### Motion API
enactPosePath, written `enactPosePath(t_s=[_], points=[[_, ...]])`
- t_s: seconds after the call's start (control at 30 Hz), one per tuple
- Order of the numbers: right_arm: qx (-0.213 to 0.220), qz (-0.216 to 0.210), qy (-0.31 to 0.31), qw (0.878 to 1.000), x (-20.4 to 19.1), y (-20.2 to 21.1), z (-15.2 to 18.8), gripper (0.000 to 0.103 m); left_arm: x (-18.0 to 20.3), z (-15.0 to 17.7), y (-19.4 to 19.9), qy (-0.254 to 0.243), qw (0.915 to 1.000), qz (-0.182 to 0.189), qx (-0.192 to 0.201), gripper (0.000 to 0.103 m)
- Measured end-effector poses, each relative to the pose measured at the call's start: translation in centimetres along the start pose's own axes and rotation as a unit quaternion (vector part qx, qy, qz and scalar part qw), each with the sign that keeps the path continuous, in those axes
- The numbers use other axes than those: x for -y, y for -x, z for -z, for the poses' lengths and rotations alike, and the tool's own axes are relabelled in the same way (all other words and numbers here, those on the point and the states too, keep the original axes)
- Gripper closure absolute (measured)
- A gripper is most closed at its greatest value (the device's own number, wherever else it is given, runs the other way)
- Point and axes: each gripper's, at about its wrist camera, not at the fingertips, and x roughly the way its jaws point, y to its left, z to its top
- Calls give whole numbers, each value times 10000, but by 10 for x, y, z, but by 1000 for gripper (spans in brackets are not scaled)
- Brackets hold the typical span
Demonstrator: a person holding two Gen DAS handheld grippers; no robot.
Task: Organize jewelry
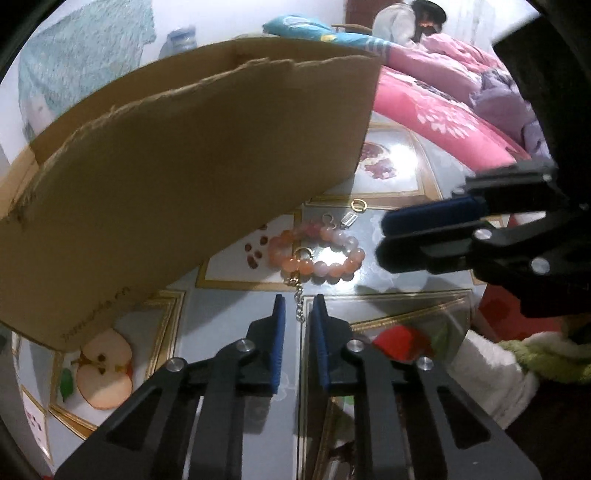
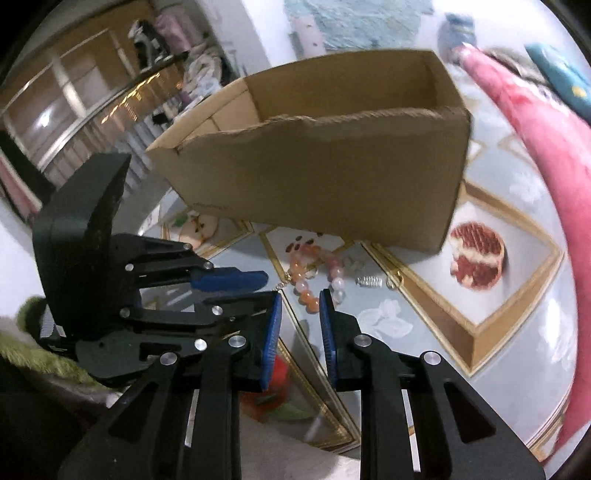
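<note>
A pink and orange bead bracelet point(image 1: 317, 251) point(image 2: 317, 280) lies on the glass table in front of an open cardboard box point(image 1: 184, 166) point(image 2: 332, 177). A silver chain point(image 1: 299, 308) trails from it toward me. A gold ring point(image 1: 358, 205) point(image 2: 393, 282) and a small silver spring piece point(image 1: 349, 221) point(image 2: 368, 281) lie beside the beads. My left gripper point(image 1: 299, 301) point(image 2: 267, 286) hangs over the chain, jaws narrowly apart and not pressing on it. My right gripper point(image 2: 301, 295) point(image 1: 382, 240) hovers just short of the bracelet, slightly open with nothing in it.
The table point(image 1: 240, 306) has fruit pictures under its glass. A bed with a pink quilt point(image 1: 443, 110) runs along the far side, and a person point(image 1: 402, 26) sits behind it. A green and white cloth point(image 1: 535, 354) lies at the table's near edge.
</note>
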Motion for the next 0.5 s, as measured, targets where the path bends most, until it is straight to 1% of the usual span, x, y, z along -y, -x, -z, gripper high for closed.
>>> enactPosePath(t_s=[0.07, 0.13, 0.2, 0.33, 0.5], points=[[7, 132, 342, 9993, -8, -2, -1, 82, 2, 0, -1, -34, 10000, -42, 28, 92], [-14, 266, 716, 9971, -13, -6, -2, 82, 1, -1, -3, 19, 10000, -62, 47, 100], [-78, 362, 1144, 9927, -20, -13, -2, 82, -3, 0, -2, 68, 9999, -55, 61, 102], [-270, 569, 1696, 9835, -28, -28, 1, 82, -2, 5, 2, 113, 9999, -65, 81, 102], [-364, 740, 2010, 9761, -33, -36, 5, 82, -5, 11, 7, 302, 9994, -122, 92, 103]])
